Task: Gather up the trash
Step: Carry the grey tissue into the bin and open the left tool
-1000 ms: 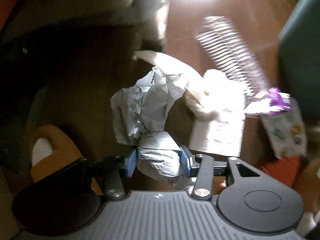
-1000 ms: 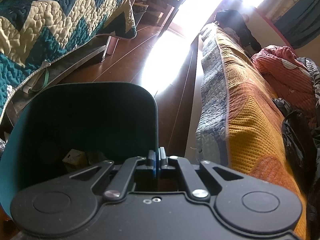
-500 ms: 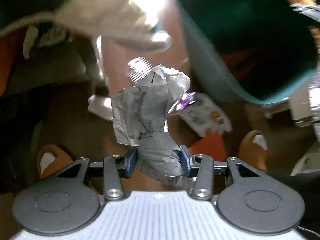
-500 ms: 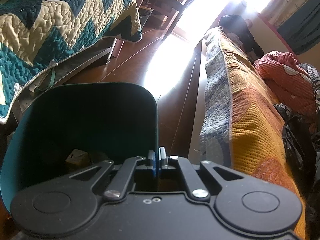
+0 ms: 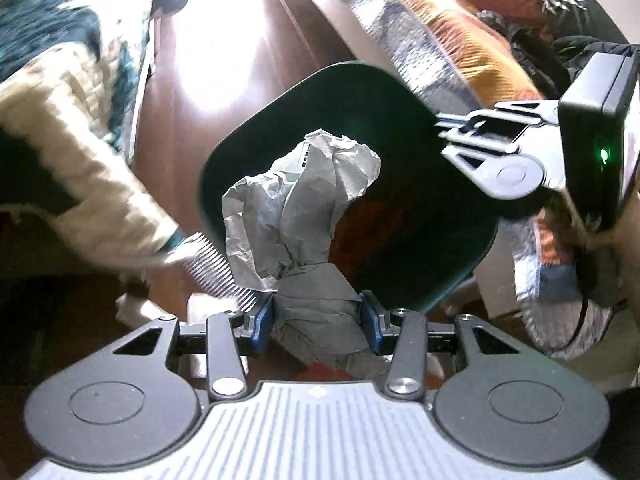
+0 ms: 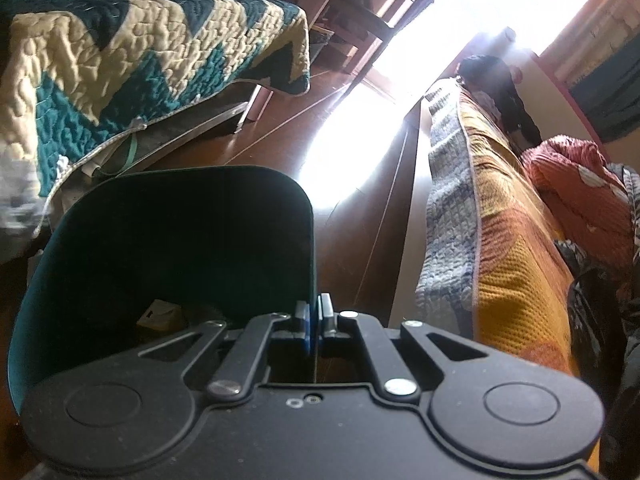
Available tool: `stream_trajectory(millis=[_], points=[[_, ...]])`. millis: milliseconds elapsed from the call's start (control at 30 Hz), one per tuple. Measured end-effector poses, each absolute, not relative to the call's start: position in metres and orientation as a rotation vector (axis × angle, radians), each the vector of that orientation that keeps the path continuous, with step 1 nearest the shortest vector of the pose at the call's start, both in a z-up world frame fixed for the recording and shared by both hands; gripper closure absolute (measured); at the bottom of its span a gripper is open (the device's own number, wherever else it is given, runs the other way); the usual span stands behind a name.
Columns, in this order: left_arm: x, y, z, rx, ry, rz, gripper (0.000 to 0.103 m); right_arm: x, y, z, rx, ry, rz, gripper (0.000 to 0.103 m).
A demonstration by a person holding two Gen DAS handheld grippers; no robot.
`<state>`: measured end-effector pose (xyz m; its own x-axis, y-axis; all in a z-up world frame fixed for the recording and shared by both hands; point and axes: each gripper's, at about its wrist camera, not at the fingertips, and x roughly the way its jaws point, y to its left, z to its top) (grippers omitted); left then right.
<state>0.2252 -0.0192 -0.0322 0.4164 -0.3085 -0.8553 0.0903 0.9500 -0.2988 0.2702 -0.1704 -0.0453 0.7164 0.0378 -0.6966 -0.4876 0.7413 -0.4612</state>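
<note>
Crumpled paper (image 5: 304,216), clamped in the left gripper (image 5: 316,316), has risen from floor to teal bin (image 5: 420,200) mouth; right gripper (image 6: 314,320) pinches the bin's rim. Release seems next.

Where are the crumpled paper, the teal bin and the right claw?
crumpled paper (image 5: 304,216), left wrist view, middle of the wad.
teal bin (image 6: 120,216), right wrist view, inner back wall.
right claw (image 6: 315,316), right wrist view, between the fingertips on the bin's rim.
</note>
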Motion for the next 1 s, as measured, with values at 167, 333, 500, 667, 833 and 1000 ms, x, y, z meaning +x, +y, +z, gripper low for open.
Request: stream_trajectory(millis=[167,333,500,667,833,1000], points=[[0.247,-0.046,-0.047,-0.225,1.106,-0.270,0.059,0.268,-0.168,-0.045,-0.689,0.717,0.326,0.099],[0.265,-0.059,-0.067,-0.196,1.129,-0.261,0.059,0.267,-0.168,-0.045,-0.688,0.715,0.328,0.099],[0.276,-0.070,-0.093,-0.159,1.180,-0.244,0.059,0.268,-0.168,-0.045,-0.686,0.716,0.328,0.100],[0.279,-0.083,-0.111,-0.129,1.221,-0.251,0.058,0.268,-0.169,-0.045,-0.684,0.716,0.329,0.099],[0.278,-0.084,-0.114,-0.133,1.231,-0.253,0.054,0.269,-0.169,-0.045,-0.681,0.718,0.328,0.099],[0.274,-0.077,-0.109,-0.142,1.202,-0.242,0.034,0.269,-0.169,-0.045,-0.680,0.719,0.327,0.099]])
